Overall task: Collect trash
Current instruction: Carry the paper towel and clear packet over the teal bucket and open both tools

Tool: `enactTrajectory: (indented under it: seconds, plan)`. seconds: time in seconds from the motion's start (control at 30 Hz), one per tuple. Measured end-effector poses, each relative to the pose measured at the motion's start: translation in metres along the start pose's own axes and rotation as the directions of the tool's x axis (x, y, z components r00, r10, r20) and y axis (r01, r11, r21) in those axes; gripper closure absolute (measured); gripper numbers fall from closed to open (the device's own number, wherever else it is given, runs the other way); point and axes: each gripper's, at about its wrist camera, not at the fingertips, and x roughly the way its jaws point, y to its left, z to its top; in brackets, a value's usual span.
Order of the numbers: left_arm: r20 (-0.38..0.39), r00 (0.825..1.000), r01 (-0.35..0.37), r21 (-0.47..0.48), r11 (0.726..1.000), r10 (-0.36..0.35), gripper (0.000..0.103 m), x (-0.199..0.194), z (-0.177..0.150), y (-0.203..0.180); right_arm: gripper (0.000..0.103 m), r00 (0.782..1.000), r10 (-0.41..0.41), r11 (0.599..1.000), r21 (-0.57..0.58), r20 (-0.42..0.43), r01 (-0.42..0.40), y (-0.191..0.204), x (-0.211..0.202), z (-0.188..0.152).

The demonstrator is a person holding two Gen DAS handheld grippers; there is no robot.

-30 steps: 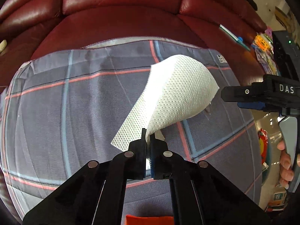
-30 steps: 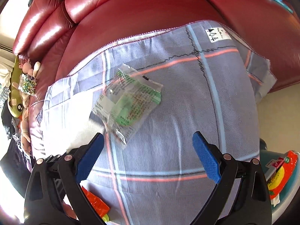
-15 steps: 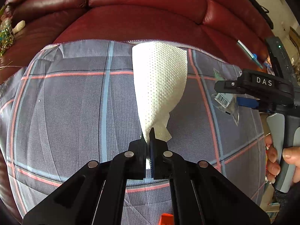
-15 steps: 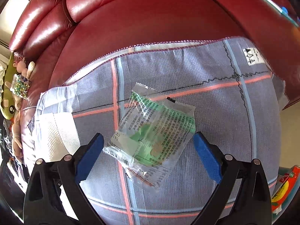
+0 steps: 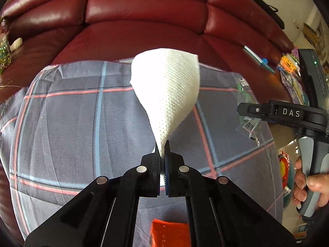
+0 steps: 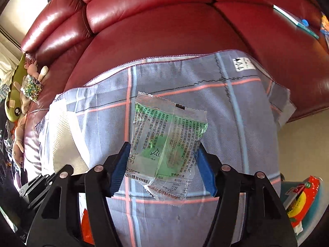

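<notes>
My left gripper [image 5: 162, 146] is shut on a corner of a white paper towel [image 5: 170, 90], which stands up from the jaws above the grey plaid cloth [image 5: 72, 123]. The towel also shows at the left of the right wrist view [image 6: 63, 142]. My right gripper [image 6: 162, 154] is open, its blue pads [image 6: 121, 164] on either side of a clear green-printed plastic wrapper [image 6: 166, 144] lying flat on the cloth. The pads are close to the wrapper's edges but not closed on it. The right gripper and wrapper [image 5: 246, 107] show at the right of the left wrist view.
The cloth lies over a red leather sofa [image 5: 144, 20]. An orange-red wrapper [image 5: 168, 232] lies on the cloth near the front edge. Plush toys [image 6: 18, 107] sit at the sofa's left. A pen [image 6: 296, 22] and colourful items [image 5: 290, 65] lie at the right.
The right gripper has moved forward over the wrapper and its jaws have narrowed around it. The left gripper has swung the held towel and shifted its view toward the sofa back.
</notes>
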Motion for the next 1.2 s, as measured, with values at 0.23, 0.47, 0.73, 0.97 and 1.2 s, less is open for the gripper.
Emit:
enactTrajectory:
  seconds: [0.23, 0.47, 0.73, 0.97, 1.2]
  plan:
    - [0.0, 0.998, 0.068, 0.092, 0.993, -0.069, 0.1, -0.023, -0.019, -0.065, 0.043, 1.0, 0.002, 0.997, 0.079, 0.031, -0.005, -0.059, -0.052, -0.046]
    - [-0.034, 0.988, 0.152, 0.215, 0.965, -0.148, 0.1, -0.036, -0.047, -0.152, 0.043, 0.995, 0.011, 0.982, 0.185, 0.099, -0.03, -0.136, -0.118, -0.104]
    - [-0.137, 0.963, 0.266, 0.374, 0.888, -0.231, 0.1, -0.026, -0.094, -0.275, 0.043, 0.985, -0.058, 0.954, 0.301, 0.162, 0.007, -0.231, -0.188, -0.169]
    - [-0.253, 0.928, 0.364, 0.458, 0.811, -0.273, 0.1, -0.002, -0.141, -0.365, 0.043, 0.981, -0.099, 0.919, 0.393, 0.165, 0.026, -0.3, -0.213, -0.218]
    - [-0.338, 0.906, 0.403, 0.508, 0.761, -0.254, 0.1, 0.034, -0.175, -0.422, 0.043, 0.985, -0.087, 0.894, 0.447, 0.148, 0.012, -0.333, -0.204, -0.238]
